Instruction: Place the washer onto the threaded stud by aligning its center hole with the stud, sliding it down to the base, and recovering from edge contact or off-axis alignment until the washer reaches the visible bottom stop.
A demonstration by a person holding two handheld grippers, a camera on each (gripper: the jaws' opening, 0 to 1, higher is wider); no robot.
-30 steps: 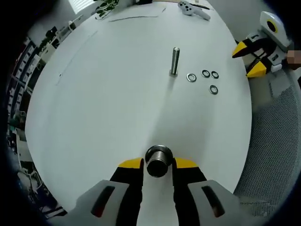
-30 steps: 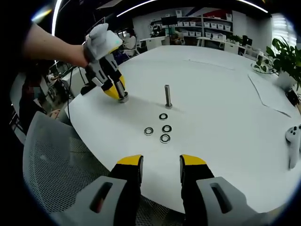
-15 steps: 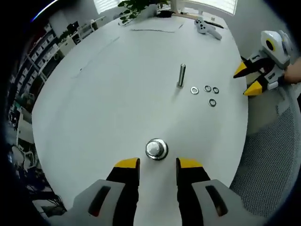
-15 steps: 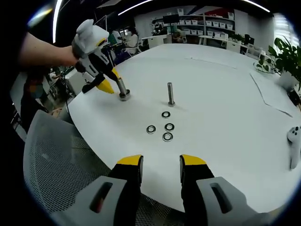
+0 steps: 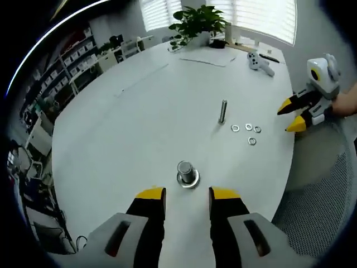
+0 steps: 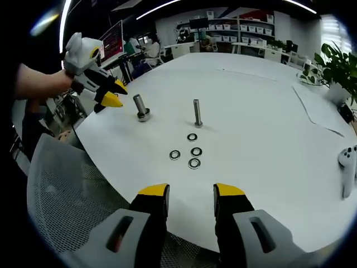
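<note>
Now, step: nothing picked up yet; you must grab a washer.
Grippers: your left gripper [image 5: 187, 195] and right gripper [image 6: 191, 192] gape, holding nothing.
Washers [image 6: 188, 152]: flat on the desk [image 6: 268, 139], beside the stud [image 6: 197, 113].
Next: lower your right gripper over one washer.

washers [image 6: 188, 151] on table [image 6: 268, 123] — before stud [image 6: 197, 113]

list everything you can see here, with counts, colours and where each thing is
table: 1, white, round, under everything
short stud: 1, grey metal, upright on a flanged base, near the table edge
tall stud: 1, grey metal, upright, nearer the table's middle
washers: 4, silver, flat on the table in a cluster beside the tall stud
controller: 1, white, far side of the table
plant: 1, green, far table edge
mesh chair: 1, grey, at the table edge
left gripper: 1, yellow tips, open, just off the short stud
right gripper: 1, yellow tips, open, empty
</note>
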